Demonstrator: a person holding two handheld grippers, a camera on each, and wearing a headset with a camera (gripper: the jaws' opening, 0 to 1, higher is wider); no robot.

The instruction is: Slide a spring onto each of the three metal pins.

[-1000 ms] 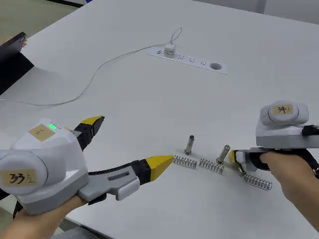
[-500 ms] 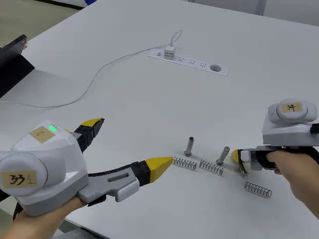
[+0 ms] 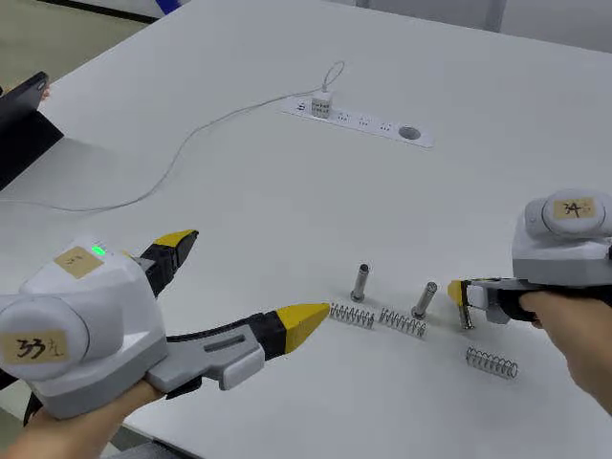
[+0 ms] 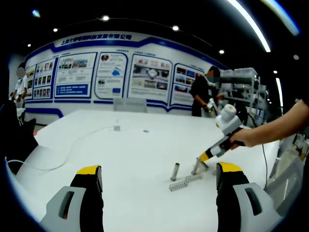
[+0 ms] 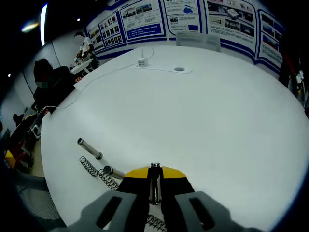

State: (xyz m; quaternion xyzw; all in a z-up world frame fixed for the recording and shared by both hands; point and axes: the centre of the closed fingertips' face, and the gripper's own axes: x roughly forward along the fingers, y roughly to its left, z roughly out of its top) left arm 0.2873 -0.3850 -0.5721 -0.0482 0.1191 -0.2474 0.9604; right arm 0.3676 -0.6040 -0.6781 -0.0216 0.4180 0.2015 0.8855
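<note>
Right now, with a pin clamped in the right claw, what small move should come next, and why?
Probably ease the open left claw toward the nearest spring and pinch it: the right claw is already shut on a pin, and no spring sits on a pin yet.

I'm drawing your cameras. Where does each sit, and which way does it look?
Head view: on the head, looking down at the table; left hand-held gripper, right hand-held gripper, hands.
Left gripper view: on the left one, facing across the table; open jaws.
Right gripper view: on the right one, facing forward; jaws clamping a pin.
All three share: two loose pins, springs.
</note>
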